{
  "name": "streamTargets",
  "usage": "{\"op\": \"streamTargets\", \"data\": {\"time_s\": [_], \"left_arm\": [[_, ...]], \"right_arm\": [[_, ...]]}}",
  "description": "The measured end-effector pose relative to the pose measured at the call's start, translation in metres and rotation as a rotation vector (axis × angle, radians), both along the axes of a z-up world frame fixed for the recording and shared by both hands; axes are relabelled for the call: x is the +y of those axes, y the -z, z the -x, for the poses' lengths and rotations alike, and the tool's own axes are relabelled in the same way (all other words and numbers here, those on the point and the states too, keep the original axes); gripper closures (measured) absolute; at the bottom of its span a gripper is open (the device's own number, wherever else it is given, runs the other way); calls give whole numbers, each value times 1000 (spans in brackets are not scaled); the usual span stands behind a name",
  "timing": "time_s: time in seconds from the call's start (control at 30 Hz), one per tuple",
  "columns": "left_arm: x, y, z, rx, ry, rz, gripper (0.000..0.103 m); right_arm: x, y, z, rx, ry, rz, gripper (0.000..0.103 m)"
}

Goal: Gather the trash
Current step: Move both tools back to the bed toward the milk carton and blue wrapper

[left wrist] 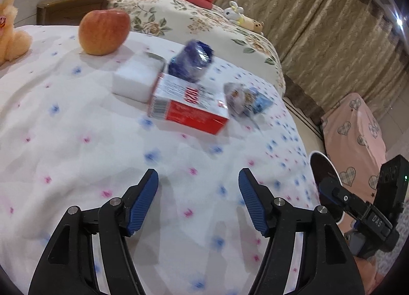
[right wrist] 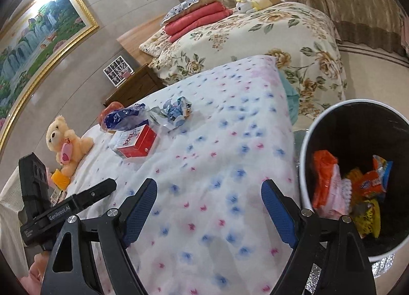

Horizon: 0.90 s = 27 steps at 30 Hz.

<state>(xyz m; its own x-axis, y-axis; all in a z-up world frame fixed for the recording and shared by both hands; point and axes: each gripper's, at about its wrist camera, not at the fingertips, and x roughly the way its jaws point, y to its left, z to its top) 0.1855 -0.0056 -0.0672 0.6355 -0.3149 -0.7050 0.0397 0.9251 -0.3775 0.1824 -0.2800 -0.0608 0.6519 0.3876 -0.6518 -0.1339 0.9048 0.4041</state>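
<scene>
My left gripper (left wrist: 198, 180) has matt black plastic arms, ribbed blue rubbery pads (left wrist: 143, 201) and shiny metal pivot pins; my right gripper (right wrist: 209, 192) is built the same. The bedsheet (left wrist: 76, 121) is soft, matt printed cloth. The red-and-white box (left wrist: 189, 105) looks like glossy printed cardboard. The blue wrapper (left wrist: 191, 58) and the crumpled wrapper (left wrist: 246, 99) are crinkled, shiny plastic film. The apple (left wrist: 103, 31) has smooth skin. The bin (right wrist: 305, 146) has a smooth white outside and dull black inside.

One apple (left wrist: 104, 32), two boxes (left wrist: 188, 104), two wrappers (left wrist: 190, 61), one bin (right wrist: 358, 174), one teddy (right wrist: 67, 145).
</scene>
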Motion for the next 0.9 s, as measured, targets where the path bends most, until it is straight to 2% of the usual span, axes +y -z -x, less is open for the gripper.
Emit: {"op": "streamTargets", "data": {"time_s": [0.5,0.7,0.8,0.9], "left_arm": [[33,1,-62,-8,91,-79,35],[33,3,-74,-19,153,-70,35],[32,3,-78,-25,176,-56,35],[25,1,-80,-38,210,-53,35]], "right_arm": [[35,1,-57,-16,-36,28,18],[44,4,-84,-18,-36,-1,19],[46,4,-94,-24,-28,-12,21],[50,6,-110,-17,-27,-12,30]]}}
